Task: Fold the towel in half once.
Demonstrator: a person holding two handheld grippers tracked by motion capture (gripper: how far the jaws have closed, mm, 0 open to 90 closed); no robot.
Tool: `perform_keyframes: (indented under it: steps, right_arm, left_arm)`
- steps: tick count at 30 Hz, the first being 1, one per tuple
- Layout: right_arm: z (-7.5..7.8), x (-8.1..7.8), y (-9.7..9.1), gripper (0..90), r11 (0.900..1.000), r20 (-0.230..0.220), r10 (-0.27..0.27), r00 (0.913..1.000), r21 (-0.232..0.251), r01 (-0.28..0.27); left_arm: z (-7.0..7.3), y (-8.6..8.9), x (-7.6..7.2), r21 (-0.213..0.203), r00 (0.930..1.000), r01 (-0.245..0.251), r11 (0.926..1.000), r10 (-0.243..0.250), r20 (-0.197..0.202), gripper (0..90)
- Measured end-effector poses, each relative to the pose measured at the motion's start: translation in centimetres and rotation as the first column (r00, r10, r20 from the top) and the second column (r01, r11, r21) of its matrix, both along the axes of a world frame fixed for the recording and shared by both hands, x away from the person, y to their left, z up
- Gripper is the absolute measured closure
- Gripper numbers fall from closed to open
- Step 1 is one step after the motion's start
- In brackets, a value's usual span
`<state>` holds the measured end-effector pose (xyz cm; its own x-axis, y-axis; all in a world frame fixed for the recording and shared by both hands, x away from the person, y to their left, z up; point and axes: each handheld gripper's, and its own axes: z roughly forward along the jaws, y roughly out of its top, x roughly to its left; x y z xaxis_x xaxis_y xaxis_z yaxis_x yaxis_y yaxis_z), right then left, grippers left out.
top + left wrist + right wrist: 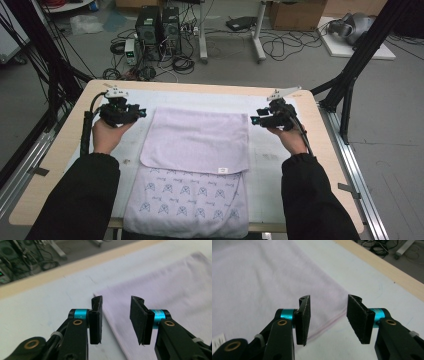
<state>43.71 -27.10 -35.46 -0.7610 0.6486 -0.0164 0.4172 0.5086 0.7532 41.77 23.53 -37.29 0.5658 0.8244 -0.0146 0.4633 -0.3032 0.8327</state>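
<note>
Lavender towel (197, 165) is laid flat on white mat (280, 165) over the tabletop (60, 165), centred btw the two hands. Top part is folded down over the lower part; fold edge w/ small white label (223, 170) is seen across the middle, patterned underside is exposed near the front edge.

Left tool (136, 113) is held just beside towel's far-left corner, above it, not touching. In left gripper view the tool (116, 315) is released: jaws stand apart, nothing btw them, towel corner (100, 295) is seen below the gap.

Right tool (257, 120) is held just beside towel's far-right corner. In right gripper view the tool (328, 315) is released too, jaws parted, nothing gripped; towel's hemmed edge (329, 323) is seen lying on the mat beneath.
</note>
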Motion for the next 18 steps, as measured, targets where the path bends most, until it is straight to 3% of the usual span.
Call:
perform_keyframes:
  steps: [4,7,10,13,15,16,17,18]
  right_arm:
    - [-1.6,-1.8,-0.2,51.8,0.9985,-0.032,0.048,0.9983,0.027,-0.047]
    - [-2.0,-3.6,-0.2,52.0,0.9953,-0.036,0.071,0.9968,0.068,-0.069]
    - [-2.4,-5.6,0.3,60.5,0.992,-0.036,0.106,0.9937,0.073,-0.103]
    - [-3.1,-8.0,0.7,72.3,0.9788,-0.048,0.195,0.9797,0.075,-0.191]
    - [-3.6,-9.4,1.1,72.4,0.9702,-0.064,0.236,0.9697,0.073,-0.231]
    - [-3.7,-9.9,1.4,71.4,0.9659,-0.098,0.257,0.9613,0.053,-0.253]
    - [-3.8,-10.6,1.7,71.2,0.9637,-0.097,0.267,0.9589,0.04,-0.264]
    - [-3.9,-11.4,1.8,72.4,0.9606,-0.062,0.276,0.9591,0.049,-0.274]
  left_arm:
    - [-1.5,-0.7,-1.8,0.011,0.9975,0.07,0.9975,-0.07,-0.009,59.3]
    - [-1.8,-0.7,-3.0,-0.014,0.996,0.089,0.9959,-0.09,-0.005,58.5]
    - [-2.1,-0.6,-4.4,-0.015,0.9944,0.105,0.9943,-0.105,0.002,57.8]
    - [-2.4,-0.3,-5.9,-0.04,0.9935,0.113,0.9927,-0.113,0.014,57.4]
    - [-2.7,-0.1,-6.9,-0.053,0.9924,0.122,0.9911,-0.121,0.021,57.2]
    - [-3.0,-0.1,-7.3,-0.053,0.9921,0.125,0.9908,-0.124,0.02,57.2]
    - [-3.1,0.0,-7.7,-0.055,0.9918,0.127,0.9903,-0.127,0.019,57.1]
    - [-3.4,0.0,-8.1,-0.06,0.9915,0.13,0.9897,-0.129,0.021,57.0]
